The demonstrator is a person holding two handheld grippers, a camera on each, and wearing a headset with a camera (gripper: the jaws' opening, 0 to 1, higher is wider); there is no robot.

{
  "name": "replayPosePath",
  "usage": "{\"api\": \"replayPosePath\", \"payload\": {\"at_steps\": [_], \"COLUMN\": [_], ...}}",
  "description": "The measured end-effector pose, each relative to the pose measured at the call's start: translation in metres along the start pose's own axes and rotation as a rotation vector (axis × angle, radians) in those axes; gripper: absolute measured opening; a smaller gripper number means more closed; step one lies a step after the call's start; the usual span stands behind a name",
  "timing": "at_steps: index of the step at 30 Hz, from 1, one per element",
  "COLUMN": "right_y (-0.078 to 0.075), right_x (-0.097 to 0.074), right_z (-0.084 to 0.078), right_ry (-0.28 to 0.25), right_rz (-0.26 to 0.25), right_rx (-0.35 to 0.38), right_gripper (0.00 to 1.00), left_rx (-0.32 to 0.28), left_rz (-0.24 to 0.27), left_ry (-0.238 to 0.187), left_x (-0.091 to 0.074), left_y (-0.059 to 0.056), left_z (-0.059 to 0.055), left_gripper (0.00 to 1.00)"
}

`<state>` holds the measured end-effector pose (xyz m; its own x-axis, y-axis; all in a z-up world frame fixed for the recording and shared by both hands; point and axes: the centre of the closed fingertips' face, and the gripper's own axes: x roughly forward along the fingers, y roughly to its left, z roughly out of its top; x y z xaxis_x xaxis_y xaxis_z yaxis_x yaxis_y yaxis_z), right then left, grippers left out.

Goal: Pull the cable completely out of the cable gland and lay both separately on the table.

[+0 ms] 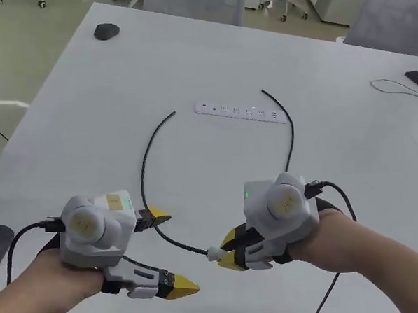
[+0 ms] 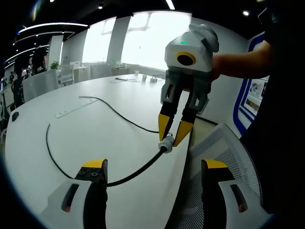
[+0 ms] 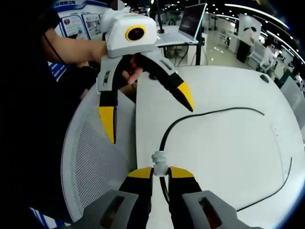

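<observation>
The right gripper [image 3: 161, 174] is pinched shut on the white cable gland [image 3: 159, 160] at the table's [image 1: 190, 59] near edge; the left gripper [image 2: 153, 164] gapes wide, jaws straddling the black cable [image 1: 145, 167]; best to close it near the gland, then pull straight along the gland's axis.

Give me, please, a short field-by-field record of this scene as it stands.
Surface: white table
Right gripper: jaws shut on the small white plastic cable gland
Left gripper: jaws open, the cable passing between them
Thin black cable: threaded through the gland, curving across the table
Also there: long white power strip; dark rounded object near the far edge
Task status: cable not yet pulled out
</observation>
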<state>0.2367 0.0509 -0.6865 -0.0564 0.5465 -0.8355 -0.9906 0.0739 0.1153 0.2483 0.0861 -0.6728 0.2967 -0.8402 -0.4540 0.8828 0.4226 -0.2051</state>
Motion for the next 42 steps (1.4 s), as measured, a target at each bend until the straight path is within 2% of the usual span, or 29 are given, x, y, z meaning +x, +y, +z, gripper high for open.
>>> {"api": "replayPosePath", "payload": {"at_steps": [6, 12, 13, 15, 17, 21, 28, 34, 39, 42], "right_y": [0.004, 0.006, 0.005, 0.005, 0.005, 0.008, 0.012, 0.014, 0.015, 0.015], "right_x": [-0.003, -0.006, -0.007, -0.008, -0.009, -0.012, -0.013, -0.014, -0.015, -0.015], "right_z": [0.005, 0.010, 0.010, 0.010, 0.010, 0.011, 0.008, 0.010, 0.010, 0.010], "right_ry": [0.003, 0.008, 0.008, 0.010, 0.013, 0.005, 0.008, 0.005, 0.006, 0.003], "right_rz": [0.015, 0.019, 0.015, 0.011, 0.007, 0.005, 0.007, 0.012, 0.015, 0.012], "right_rx": [-0.016, -0.038, -0.049, -0.063, -0.072, -0.072, -0.069, -0.077, -0.079, -0.083], "right_gripper": [0.06, 0.06, 0.06, 0.06, 0.06, 0.06, 0.06, 0.06, 0.06, 0.06], "left_rx": [0.019, 0.024, 0.013, -0.043, -0.059, -0.081, -0.073, -0.032, -0.034, -0.034], "left_rz": [-0.028, -0.060, -0.070, -0.099, -0.105, -0.125, -0.147, -0.173, -0.191, -0.211], "left_ry": [-0.010, -0.042, -0.048, -0.093, -0.091, -0.115, -0.113, -0.076, -0.080, -0.080], "left_x": [0.006, 0.011, 0.011, 0.011, 0.011, 0.011, 0.018, 0.025, 0.025, 0.025], "left_y": [-0.003, -0.007, -0.007, -0.011, -0.009, -0.012, -0.016, -0.025, -0.029, -0.031], "left_z": [0.004, 0.011, 0.012, 0.019, 0.018, 0.023, 0.024, 0.016, 0.016, 0.016], "left_gripper": [0.77, 0.69, 0.67, 0.63, 0.60, 0.55, 0.50, 0.43, 0.35, 0.27]}}
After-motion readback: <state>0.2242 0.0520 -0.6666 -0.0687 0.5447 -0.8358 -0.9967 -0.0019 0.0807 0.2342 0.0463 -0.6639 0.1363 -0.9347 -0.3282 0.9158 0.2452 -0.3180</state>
